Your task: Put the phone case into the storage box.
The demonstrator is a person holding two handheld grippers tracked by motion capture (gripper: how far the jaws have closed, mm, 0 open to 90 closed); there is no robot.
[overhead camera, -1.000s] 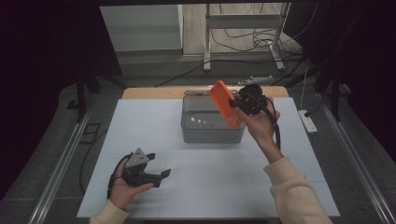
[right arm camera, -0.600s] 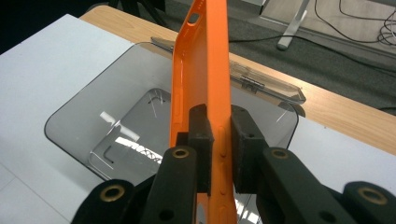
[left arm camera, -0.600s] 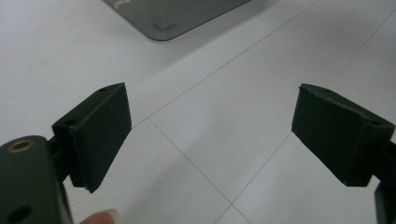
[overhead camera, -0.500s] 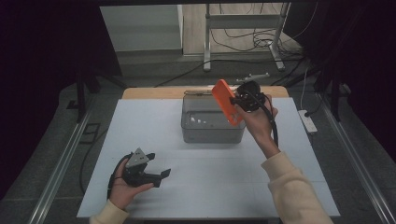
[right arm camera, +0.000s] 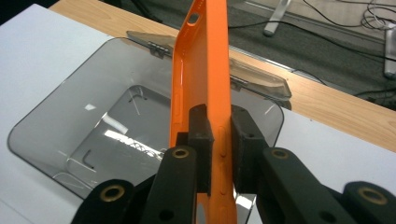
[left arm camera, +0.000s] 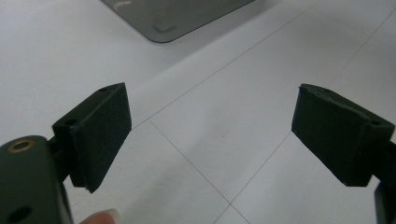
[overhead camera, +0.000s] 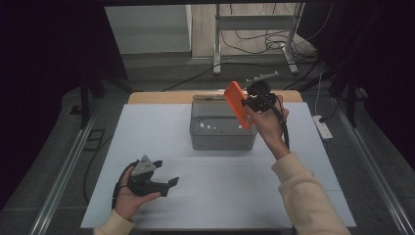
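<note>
An orange phone case [overhead camera: 236, 104] [right arm camera: 205, 84] hangs edge-on above the right part of an open grey translucent box [overhead camera: 220, 128] [right arm camera: 60, 126]. My right gripper [overhead camera: 250, 104] [right arm camera: 220, 140] is shut on the case's lower side edge, its pads pressing both faces. The box's lid [right arm camera: 254, 77] is folded back behind it. My left gripper [overhead camera: 166, 185] [left arm camera: 210, 135] rests low over the white table [overhead camera: 220, 196] near the front left, jaws wide apart with nothing between them. A corner of the box [left arm camera: 173, 18] lies beyond its jaws.
A wooden strip [overhead camera: 161, 97] borders the table's far edge. Beyond it are floor cables and a metal stand [overhead camera: 254, 39]. A power strip [overhead camera: 324, 126] lies off the table's right side. Metal rails run along both sides.
The right hand has shifted the orange case slightly toward the box's far right corner. The left gripper has stayed where it was.
</note>
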